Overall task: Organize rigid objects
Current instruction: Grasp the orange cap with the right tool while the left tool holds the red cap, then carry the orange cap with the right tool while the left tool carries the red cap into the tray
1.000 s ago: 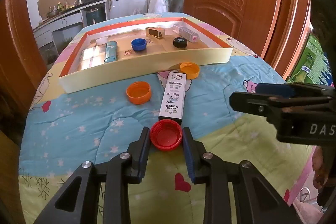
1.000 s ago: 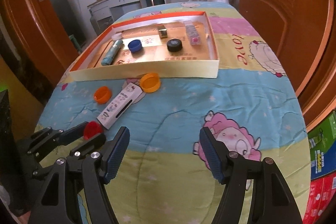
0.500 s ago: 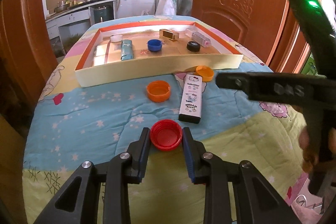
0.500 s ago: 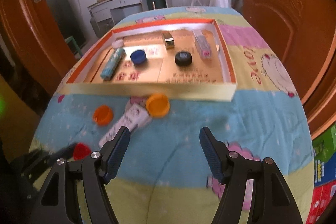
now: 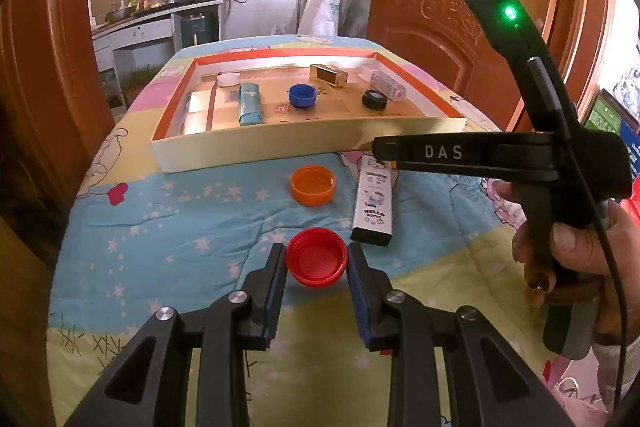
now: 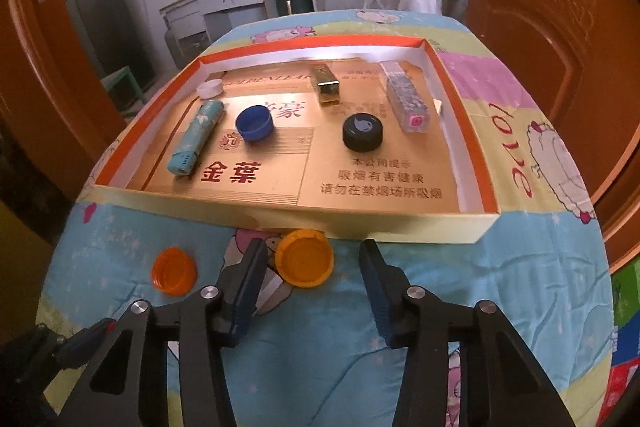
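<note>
My left gripper [image 5: 316,251] is shut on a red bottle cap [image 5: 317,263], held open side up just above the quilt. My right gripper [image 6: 313,247] points down at a yellow-orange cap [image 6: 305,258] lying against the front wall of the shallow orange-rimmed tray [image 6: 360,223]. Its jaws are closing with that cap between them; the cap sits near the left finger and a gap shows on the right. An orange cap [image 5: 313,185] and a white Hello Kitty box [image 5: 374,203] lie on the quilt between my grippers and the tray.
The tray [image 5: 256,151] holds a blue cap [image 6: 255,123], a black cap [image 6: 363,132], a white cap [image 6: 210,88], a teal tube [image 6: 196,137], a gold box [image 6: 328,85] and a clear box [image 6: 404,101]. A person's hand [image 5: 576,247] holds the right gripper's handle. Wooden doors flank the bed.
My right gripper moved forward from the near quilt to the yellow-orange cap at the tray's front wall, and its jaws narrowed around it. My left gripper kept the red cap.
</note>
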A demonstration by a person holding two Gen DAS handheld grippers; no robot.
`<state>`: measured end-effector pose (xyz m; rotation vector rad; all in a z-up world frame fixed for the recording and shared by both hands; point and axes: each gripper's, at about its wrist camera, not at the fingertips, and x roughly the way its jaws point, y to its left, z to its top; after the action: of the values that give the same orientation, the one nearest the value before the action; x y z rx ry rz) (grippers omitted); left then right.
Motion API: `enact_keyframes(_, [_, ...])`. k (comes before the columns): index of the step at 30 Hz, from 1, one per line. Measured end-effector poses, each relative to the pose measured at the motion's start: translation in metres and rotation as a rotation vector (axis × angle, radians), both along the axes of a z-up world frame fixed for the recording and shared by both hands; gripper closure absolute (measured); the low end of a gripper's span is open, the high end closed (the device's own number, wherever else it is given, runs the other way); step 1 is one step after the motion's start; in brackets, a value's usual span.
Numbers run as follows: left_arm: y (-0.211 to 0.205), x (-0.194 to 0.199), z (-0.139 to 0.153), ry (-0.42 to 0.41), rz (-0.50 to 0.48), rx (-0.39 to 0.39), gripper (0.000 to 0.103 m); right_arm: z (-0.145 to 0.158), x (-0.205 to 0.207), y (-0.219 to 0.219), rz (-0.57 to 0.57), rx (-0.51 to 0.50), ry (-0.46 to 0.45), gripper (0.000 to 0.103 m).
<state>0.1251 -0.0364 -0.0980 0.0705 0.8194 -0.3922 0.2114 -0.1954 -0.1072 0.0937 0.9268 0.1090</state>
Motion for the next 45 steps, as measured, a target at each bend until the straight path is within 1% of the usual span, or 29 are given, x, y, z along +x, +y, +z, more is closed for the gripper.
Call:
enact_keyframes(4, [0.0,0.001,-0.001,0.006,0.002,-0.003,0.072,-0.001,0.0,0.009,0.04,-0.001,-0.001,0.054])
enact_keyframes(7, [0.001,0.0,-0.002,0.005,0.001,-0.001,0.072,0.0,0.002,0.008,0.012,-0.026,-0.01,0.055])
enact_keyframes(10, [0.002,0.0,-0.002,0.007,0.005,0.0,0.072,-0.001,0.002,0.002,-0.014,-0.002,-0.002,0.055])
enact_keyframes(11, [0.003,0.0,-0.002,0.008,0.007,-0.001,0.072,-0.001,0.002,0.001,-0.021,-0.02,-0.006,0.059])
enact_keyframes(12, [0.003,0.001,-0.001,0.007,0.009,-0.003,0.072,0.0,0.001,0.001,-0.029,-0.041,-0.006,0.072])
enact_keyframes(13, [0.003,0.001,-0.001,0.006,0.009,-0.004,0.072,-0.003,0.003,0.0,-0.038,-0.065,0.013,0.072])
enact_keyframes(14, [0.002,0.0,-0.001,0.005,0.007,-0.004,0.072,-0.005,0.004,-0.001,-0.036,-0.061,0.018,0.078])
enact_keyframes(15, [0.002,0.0,-0.001,0.004,0.005,-0.004,0.072,-0.006,0.004,-0.001,-0.041,-0.084,0.016,0.084])
enact_keyframes(16, [0.001,0.0,-0.001,0.001,0.004,-0.003,0.072,-0.007,0.003,0.0,-0.038,-0.101,0.014,0.084])
enact_keyframes(18, [0.001,0.0,-0.001,0.003,0.003,-0.001,0.072,-0.007,0.0,0.002,-0.016,-0.118,0.008,0.091])
enact_keyframes(21, [0.003,0.0,0.001,-0.001,0.008,-0.002,0.072,-0.007,-0.006,0.0,-0.006,-0.109,0.001,0.091])
enact_keyframes(24, [0.005,0.0,0.003,-0.008,0.016,-0.003,0.072,-0.005,-0.015,-0.008,-0.005,-0.059,-0.012,0.091])
enact_keyframes(29, [0.008,-0.001,0.007,-0.015,0.022,-0.005,0.072,0.004,-0.032,-0.015,0.001,-0.022,-0.042,0.091])
enact_keyframes(37, [0.006,-0.003,0.019,-0.039,0.014,-0.003,0.072,0.036,-0.054,-0.018,0.035,-0.004,-0.111,0.091])
enact_keyframes(45, [0.008,0.008,0.044,-0.083,0.01,-0.01,0.072,0.067,-0.056,-0.016,0.059,-0.02,-0.174,0.091])
